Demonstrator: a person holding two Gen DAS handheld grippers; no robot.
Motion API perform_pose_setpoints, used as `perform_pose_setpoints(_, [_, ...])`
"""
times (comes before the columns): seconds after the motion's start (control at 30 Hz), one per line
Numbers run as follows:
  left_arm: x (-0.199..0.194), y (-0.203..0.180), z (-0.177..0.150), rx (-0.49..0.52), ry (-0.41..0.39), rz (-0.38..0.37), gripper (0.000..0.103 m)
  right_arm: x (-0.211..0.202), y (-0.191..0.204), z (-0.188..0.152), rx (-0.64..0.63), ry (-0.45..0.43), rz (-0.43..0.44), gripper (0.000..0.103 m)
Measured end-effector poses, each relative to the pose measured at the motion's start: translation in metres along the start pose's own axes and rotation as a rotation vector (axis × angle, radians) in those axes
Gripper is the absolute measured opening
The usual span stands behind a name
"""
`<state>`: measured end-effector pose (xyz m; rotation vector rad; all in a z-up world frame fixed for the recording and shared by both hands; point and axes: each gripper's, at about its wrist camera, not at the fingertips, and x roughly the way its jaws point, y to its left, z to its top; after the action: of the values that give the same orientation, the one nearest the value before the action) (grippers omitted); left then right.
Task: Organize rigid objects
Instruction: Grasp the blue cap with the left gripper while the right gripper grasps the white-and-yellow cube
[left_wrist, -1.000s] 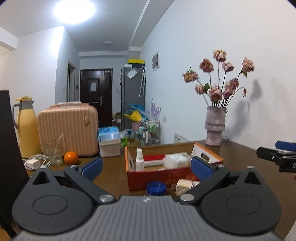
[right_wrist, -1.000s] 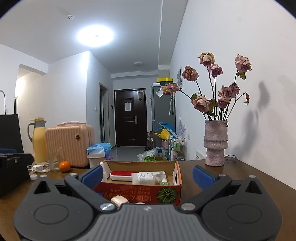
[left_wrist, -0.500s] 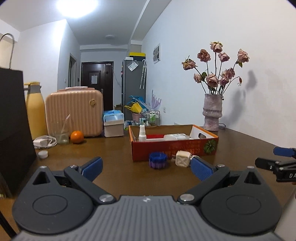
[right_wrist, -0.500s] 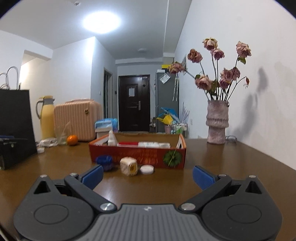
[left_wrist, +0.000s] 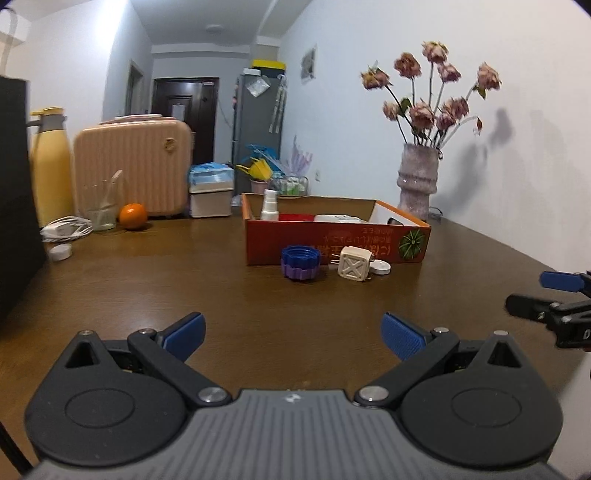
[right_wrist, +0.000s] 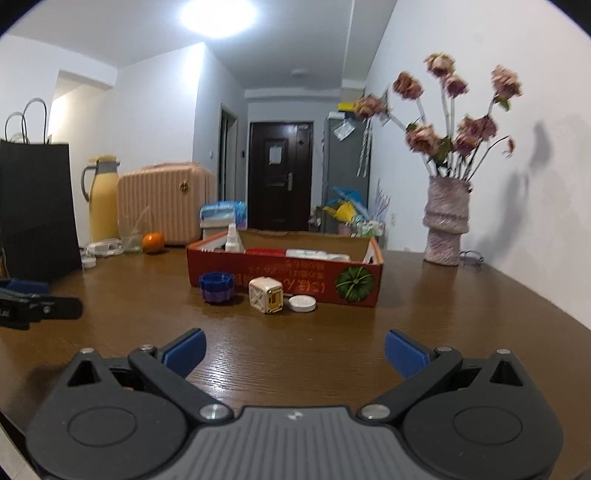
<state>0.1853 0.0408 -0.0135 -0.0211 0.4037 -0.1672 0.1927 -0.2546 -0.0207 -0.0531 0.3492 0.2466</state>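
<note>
Right now, both grippers are hovering low over the brown bench, well apart from the things to sort. The left gripper is standing with its blue pads wide apart and is holding nothing; the right gripper is spread the same way and is also carrying nothing.

Three loose things are lying on the bench just in front of the orange cardboard box: a blue and purple cap stack, a cream plug adapter sitting tilted on one corner edge, and a small white round lid, which seems to be touching the adapter or lying just beside it. The box is already holding a spray bottle and some flat packages.

As I judge it, these three things probably belong in the box. The risk is coming from how close they are to each other: a gripper closing on the adapter could push the lid away or knock the caps apart. The tilted adapter may also turn between the pads, and its metal prongs could catch on the box wall.
</note>
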Motion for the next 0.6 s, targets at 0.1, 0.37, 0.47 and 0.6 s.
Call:
perform_pose_setpoints(0.1, [0.031,-0.005,0.016,0.049,-0.001,-0.011,0.103,0.029,-0.002,0.009,-0.022,0.032,0.015,0.103])
perform_pose_setpoints(0.37, [0.141,-0.009,0.063,0.132,0.050,-0.069,0.088,0.127,-0.023,0.049,-0.009,0.133,0.076,0.087])
perform_pose_setpoints(0.47, [0.183,-0.007,0.073,0.131,0.106,-0.070,0.083,0.157,-0.019,0.062,-0.037,0.126,0.129,0.086])
perform_pose_setpoints(0.6, [0.220,-0.008,0.072,0.145,0.132,-0.078,0.081,0.203,-0.011,0.073,-0.064,0.154,0.200,0.082])
